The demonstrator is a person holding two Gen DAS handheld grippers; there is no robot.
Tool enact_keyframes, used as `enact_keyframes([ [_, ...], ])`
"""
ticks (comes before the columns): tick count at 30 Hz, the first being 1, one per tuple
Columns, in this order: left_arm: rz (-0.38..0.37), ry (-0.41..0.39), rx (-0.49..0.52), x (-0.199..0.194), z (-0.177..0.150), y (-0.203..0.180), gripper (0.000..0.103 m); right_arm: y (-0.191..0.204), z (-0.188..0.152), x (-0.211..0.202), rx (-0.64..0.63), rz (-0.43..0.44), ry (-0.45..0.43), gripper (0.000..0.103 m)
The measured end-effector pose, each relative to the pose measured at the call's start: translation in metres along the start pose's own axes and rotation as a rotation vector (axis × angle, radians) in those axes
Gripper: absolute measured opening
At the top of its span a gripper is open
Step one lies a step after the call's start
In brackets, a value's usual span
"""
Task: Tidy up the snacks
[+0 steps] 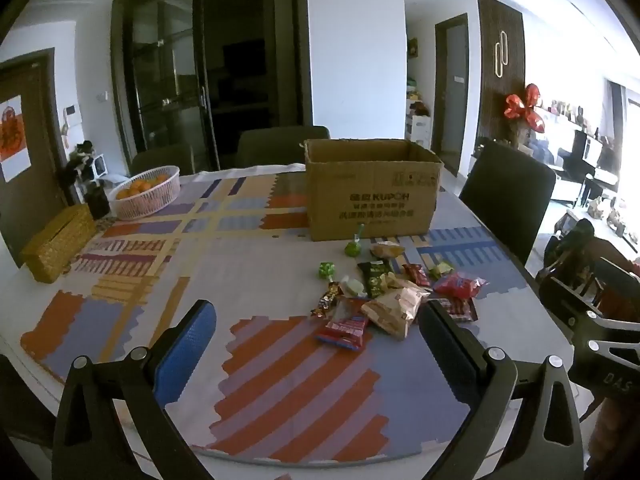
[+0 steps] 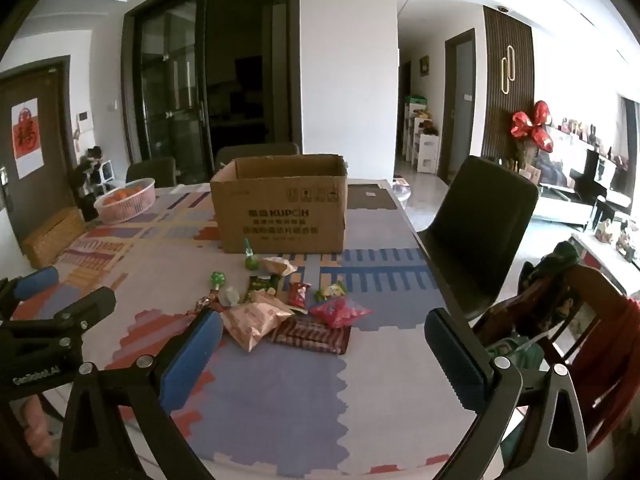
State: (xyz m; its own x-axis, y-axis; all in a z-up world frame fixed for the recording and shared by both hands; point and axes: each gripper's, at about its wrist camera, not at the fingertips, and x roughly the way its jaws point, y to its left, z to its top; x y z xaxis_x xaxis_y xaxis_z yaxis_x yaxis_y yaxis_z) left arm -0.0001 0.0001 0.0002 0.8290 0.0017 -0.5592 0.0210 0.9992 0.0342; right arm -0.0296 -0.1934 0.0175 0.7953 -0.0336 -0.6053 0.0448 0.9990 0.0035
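A pile of small snack packets [image 1: 384, 296] lies on the patterned table, in front of an open brown cardboard box [image 1: 372, 188]. The pile includes a tan bag [image 1: 394, 310], a red packet [image 1: 460, 284] and green candies [image 1: 326, 270]. My left gripper [image 1: 316, 320] is open and empty, above the table just short of the pile. In the right wrist view the pile [image 2: 280, 304] and box [image 2: 280, 204] show too. My right gripper [image 2: 324, 334] is open and empty, near the pile's front edge. The left gripper [image 2: 52, 292] shows at that view's left edge.
A pink basket of oranges [image 1: 146, 192] and a woven yellow box [image 1: 58, 236] stand at the table's far left. Dark chairs [image 1: 506, 196] stand at the right side and behind the table. A wooden chair with clothes [image 2: 568, 312] is close on the right.
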Motion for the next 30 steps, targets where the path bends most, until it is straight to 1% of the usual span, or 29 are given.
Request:
enact_keyframes([
  [1, 0.004, -0.003, -0.001, 0.000, 0.000, 0.000, 0.103, 0.000, 0.000, 0.000, -0.003, -0.001, 0.016, 0.102],
  [4, 0.008, -0.015, -0.004, -0.001, 0.001, 0.001, 0.103, 0.000, 0.000, -0.001, -0.001, 0.002, -0.003, 0.102],
  [8, -0.005, -0.034, -0.013, -0.007, 0.001, 0.006, 0.103, 0.000, 0.000, -0.002, -0.002, 0.001, -0.004, 0.102],
  [11, 0.000, -0.027, -0.002, -0.009, 0.001, 0.002, 0.103, 0.000, 0.000, -0.002, -0.003, 0.001, -0.004, 0.102],
  [20, 0.014, -0.044, 0.000, -0.014, 0.003, 0.000, 0.103, -0.001, -0.001, -0.002, -0.005, 0.000, -0.011, 0.102],
  [21, 0.013, -0.045, 0.000, -0.014, 0.002, 0.001, 0.103, 0.000, 0.002, -0.006, -0.005, 0.001, -0.011, 0.102],
  [30, 0.004, -0.045, -0.002, -0.015, 0.005, 0.001, 0.103, 0.000, 0.002, -0.004, -0.005, 0.003, -0.012, 0.102],
])
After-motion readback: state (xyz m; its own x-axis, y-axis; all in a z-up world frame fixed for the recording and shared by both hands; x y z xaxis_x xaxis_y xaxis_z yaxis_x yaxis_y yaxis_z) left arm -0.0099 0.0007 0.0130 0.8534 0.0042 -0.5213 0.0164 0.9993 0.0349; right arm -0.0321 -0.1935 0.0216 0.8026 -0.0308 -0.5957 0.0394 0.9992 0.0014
